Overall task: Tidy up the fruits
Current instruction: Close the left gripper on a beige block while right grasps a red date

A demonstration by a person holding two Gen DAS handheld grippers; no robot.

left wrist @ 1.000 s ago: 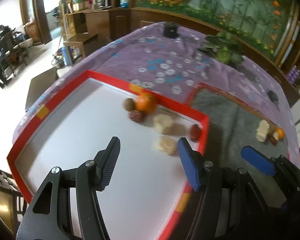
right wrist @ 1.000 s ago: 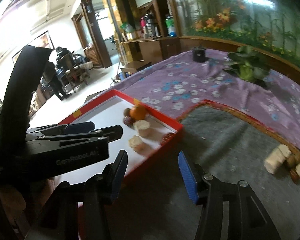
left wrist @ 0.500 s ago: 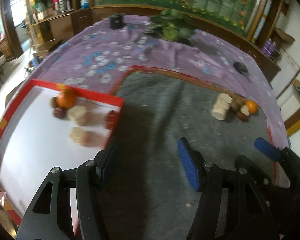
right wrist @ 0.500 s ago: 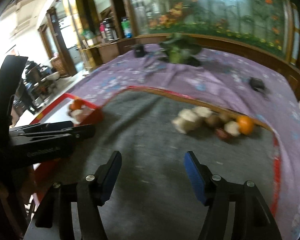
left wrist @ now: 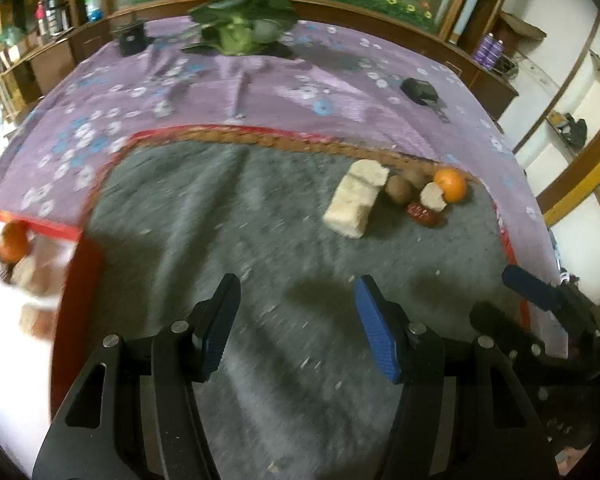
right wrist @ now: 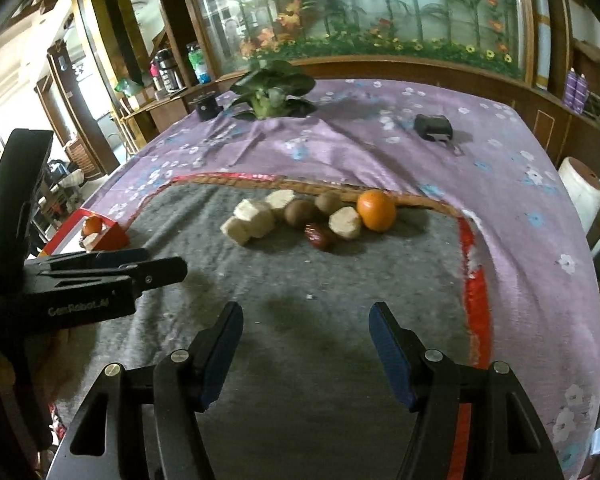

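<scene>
Hovering over the grey mat point(right wrist: 300, 360), both of your claws are empty: the left claw point(left wrist: 296, 320) has its jaws spread wide, and the right claw point(right wrist: 306, 344) is spread just as wide. You look to be between picks, lining up on the loose fruit pile at about 12 o'clock from the right claw. That pile sits near the mat's far edge: an orange point(right wrist: 376, 210) at its right end, touching a pale peeled chunk point(right wrist: 345, 222), a dark red date point(right wrist: 320, 237) just in front, two brown kiwis point(right wrist: 298, 213) behind, and a row of pale chunks point(right wrist: 256, 218) at the left end. The red-rimmed tray point(left wrist: 76, 276) at 9 o'clock from the left claw already carries an orange and some pale pieces, so the sorting seems partly done. The date looks easiest next: its long axis runs roughly from 10 to 4 o'clock in the right wrist view, so turn the jaws to close across its narrow width. The pale row's long axis points from 7 toward 1 o'clock.
</scene>
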